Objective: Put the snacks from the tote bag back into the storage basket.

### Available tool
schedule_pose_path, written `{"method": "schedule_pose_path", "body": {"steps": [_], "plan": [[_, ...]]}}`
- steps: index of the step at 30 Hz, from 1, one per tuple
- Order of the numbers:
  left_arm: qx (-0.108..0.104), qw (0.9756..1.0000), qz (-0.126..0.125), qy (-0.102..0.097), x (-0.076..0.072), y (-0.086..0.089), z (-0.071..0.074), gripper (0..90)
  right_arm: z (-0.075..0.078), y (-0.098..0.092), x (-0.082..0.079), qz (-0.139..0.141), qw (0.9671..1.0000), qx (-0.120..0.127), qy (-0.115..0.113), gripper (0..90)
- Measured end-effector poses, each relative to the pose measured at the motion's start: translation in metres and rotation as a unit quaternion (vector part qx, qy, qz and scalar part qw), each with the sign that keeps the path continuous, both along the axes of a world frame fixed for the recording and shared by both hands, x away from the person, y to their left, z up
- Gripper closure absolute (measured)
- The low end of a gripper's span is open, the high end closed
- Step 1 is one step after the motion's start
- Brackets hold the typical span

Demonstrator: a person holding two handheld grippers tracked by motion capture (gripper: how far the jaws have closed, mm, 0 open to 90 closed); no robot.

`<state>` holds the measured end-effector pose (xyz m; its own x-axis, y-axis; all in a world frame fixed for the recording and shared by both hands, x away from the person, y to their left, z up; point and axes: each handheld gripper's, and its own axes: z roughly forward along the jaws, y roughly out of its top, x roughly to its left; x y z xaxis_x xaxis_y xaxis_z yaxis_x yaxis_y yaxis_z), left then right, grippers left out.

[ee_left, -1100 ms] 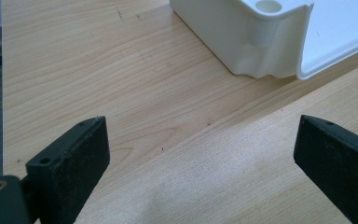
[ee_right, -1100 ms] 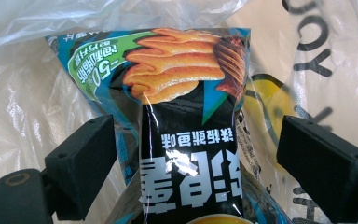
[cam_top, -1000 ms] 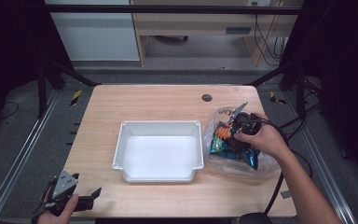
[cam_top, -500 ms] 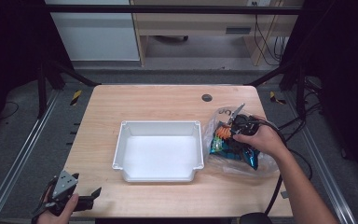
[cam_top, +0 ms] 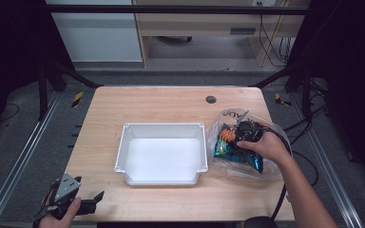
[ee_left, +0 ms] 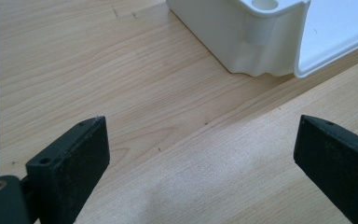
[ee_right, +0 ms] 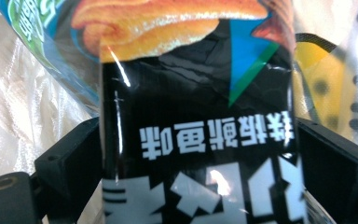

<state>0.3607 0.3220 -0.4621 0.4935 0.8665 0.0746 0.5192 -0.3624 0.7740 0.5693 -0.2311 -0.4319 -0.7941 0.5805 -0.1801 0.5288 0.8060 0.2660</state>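
A clear plastic bag [cam_top: 224, 118] of snack packets lies at the table's right, with a blue packet [cam_top: 235, 153] and an orange one [cam_top: 225, 135] showing through. My right gripper [cam_top: 240, 131] points down into the bag. In the right gripper view a black snack packet [ee_right: 196, 93] with white print and an orange picture stands between the jaws of my right gripper [ee_right: 198, 140]. Those jaws have just been opening and stand wide beside the packet's edges. My left gripper [cam_top: 94, 199] rests at the table's front left corner, open, with bare wood between the jaws of that gripper [ee_left: 200, 140].
A white empty tray [cam_top: 164, 126] sits mid-table; its corner [ee_left: 242, 46] lies ahead of the left gripper. A round dark hole [cam_top: 211, 99] marks the table's far side. Cables trail off the right edge behind the bag.
My right gripper has sunk a little further into the bag, toward the packets. The left hand and the tray have stayed put.
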Motion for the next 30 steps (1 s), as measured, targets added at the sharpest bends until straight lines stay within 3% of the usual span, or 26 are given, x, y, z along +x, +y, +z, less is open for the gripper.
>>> {"method": "schedule_pose_path", "body": {"steps": [20, 30], "plan": [[0.001, 1.0, -0.001, 0.001, 0.0003, -0.0001, -0.0005, 3.0, -0.0099, 0.0038, 0.0017, -0.002, 0.9999, -0.003, 0.014, 6.6], [0.001, 1.0, -0.002, 0.001, 0.0, 0.0001, -0.0004, 3.0, -0.0096, 0.0015, -0.0001, 0.004, 0.9999, 0.003, 0.013, 12.8]]}}
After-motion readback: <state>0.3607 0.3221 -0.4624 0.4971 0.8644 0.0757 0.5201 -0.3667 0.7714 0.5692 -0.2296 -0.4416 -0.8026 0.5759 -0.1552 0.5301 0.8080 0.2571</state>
